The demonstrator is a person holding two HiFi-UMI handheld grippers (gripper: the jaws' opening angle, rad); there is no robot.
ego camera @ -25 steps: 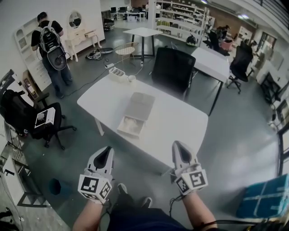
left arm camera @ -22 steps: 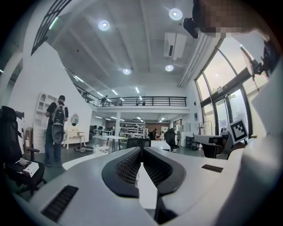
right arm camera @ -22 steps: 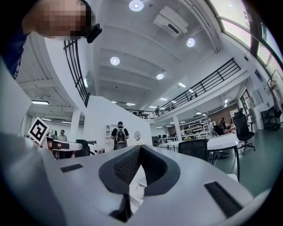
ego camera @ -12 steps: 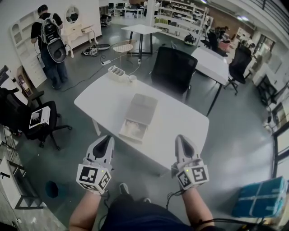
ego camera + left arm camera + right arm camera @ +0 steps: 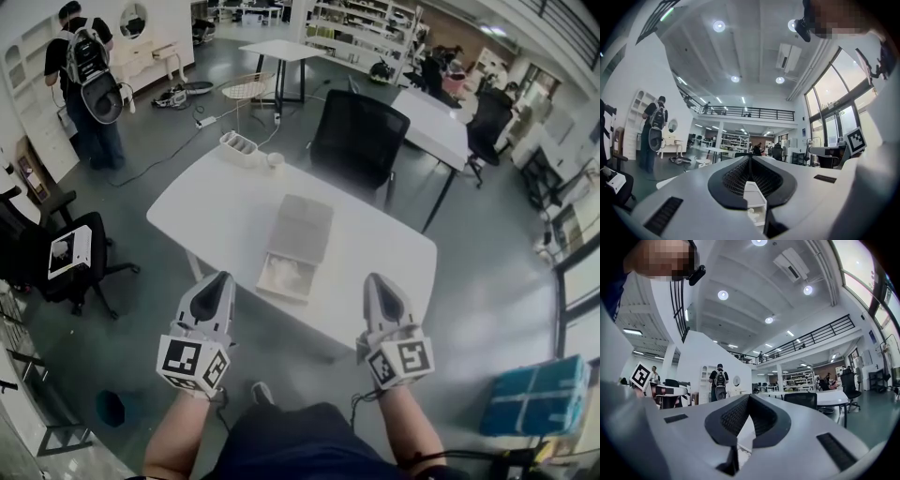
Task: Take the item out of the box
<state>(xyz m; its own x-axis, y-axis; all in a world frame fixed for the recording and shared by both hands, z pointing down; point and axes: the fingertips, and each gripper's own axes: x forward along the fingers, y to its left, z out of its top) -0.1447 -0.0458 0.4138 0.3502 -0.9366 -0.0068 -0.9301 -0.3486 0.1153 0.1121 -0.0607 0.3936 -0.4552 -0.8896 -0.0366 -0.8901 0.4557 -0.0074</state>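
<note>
On the white surface (image 5: 216, 211) ahead of you, the box (image 5: 302, 225) lies open, with the pale item (image 5: 287, 274) in its near tray. Your left tongs (image 5: 218, 281) and right tongs (image 5: 377, 281) hover by the near edge, both clenched on nothing.

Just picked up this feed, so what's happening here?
A person stands at the white table with a gripper in each hand. The left gripper and right gripper are both shut and empty, held near the table, touching nothing. The box lies open on it, a pale item inside, untouched.
</note>
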